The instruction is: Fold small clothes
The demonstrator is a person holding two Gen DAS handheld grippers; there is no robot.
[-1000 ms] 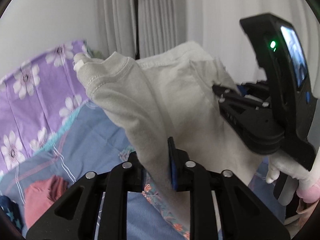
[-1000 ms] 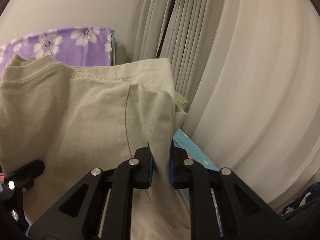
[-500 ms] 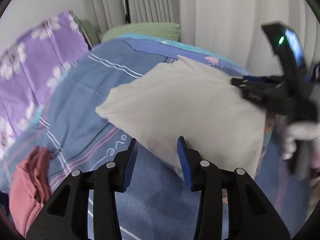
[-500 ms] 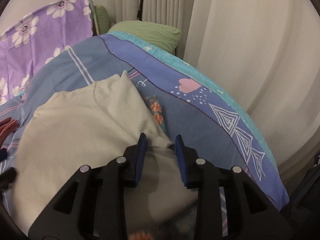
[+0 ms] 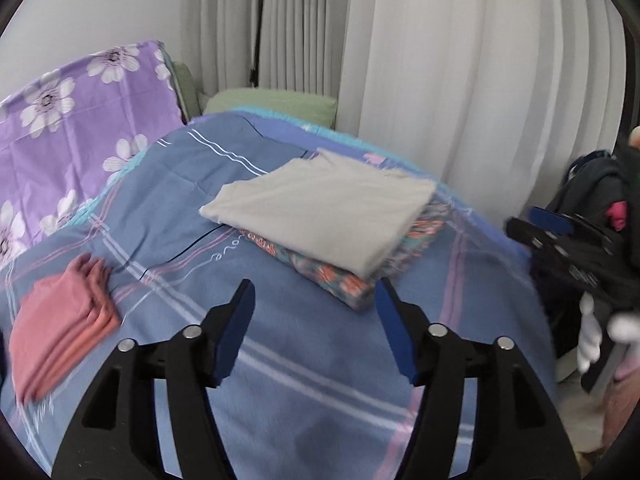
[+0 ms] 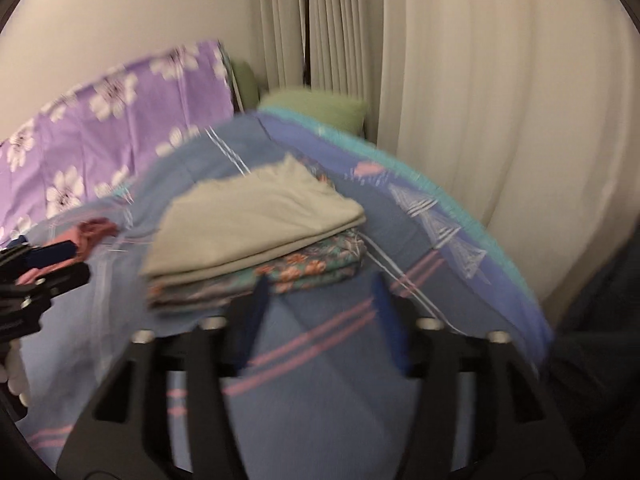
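Observation:
A folded beige shirt lies flat on top of a folded floral garment on the blue bedspread. My left gripper hangs just short of the stack, jaws opening, nothing between them. My right gripper is also back from the stack, jaws opening and empty; its view is blurred. The right gripper shows at the right edge of the left wrist view, held by a gloved hand. The left gripper shows at the left edge of the right wrist view.
A folded pink garment lies on the blue bedspread to the left. A purple flowered sheet and a green pillow sit at the back. White curtains hang behind, and dark clothes are piled at the right.
Both grippers held the beige shirt up a second ago. They lowered it onto the floral garment, let go, opened wide and drew back from the stack.

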